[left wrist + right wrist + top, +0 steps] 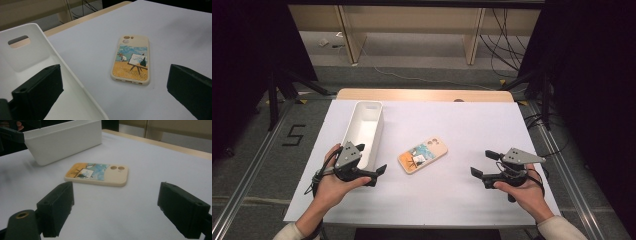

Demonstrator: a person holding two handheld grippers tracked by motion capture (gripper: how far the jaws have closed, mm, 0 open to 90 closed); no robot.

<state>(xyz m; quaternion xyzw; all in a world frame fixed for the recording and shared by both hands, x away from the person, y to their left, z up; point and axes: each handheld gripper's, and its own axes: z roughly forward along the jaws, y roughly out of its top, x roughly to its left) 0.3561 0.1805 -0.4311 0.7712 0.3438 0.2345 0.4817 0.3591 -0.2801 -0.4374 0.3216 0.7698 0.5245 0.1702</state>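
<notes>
Cream-coloured and printed with a painted easel scene, the phone case lies flat at the centre of the high view on the white table cover, apart from both tools. We judge the step in hand to be the approach for a pickup, probably toward the white bin that stands just left of the case.

To do it well, we bring one gripper in low and level, so that one jaw goes to each long edge of the case. The case is thin, so the jaws must nearly touch the cover before closing, or they will likely slip over its rim. We close gently; a soft shell may bow under hard pressure.

The left gripper sits at lower left of the high view, beside the near end of the bin, jaws spread wide and aimed right toward the case. The right gripper sits at lower right, well apart from the case, jaws likewise wide apart and aimed left. Each hand grips its tool from beneath, forearms entering from the bottom edge.
</notes>
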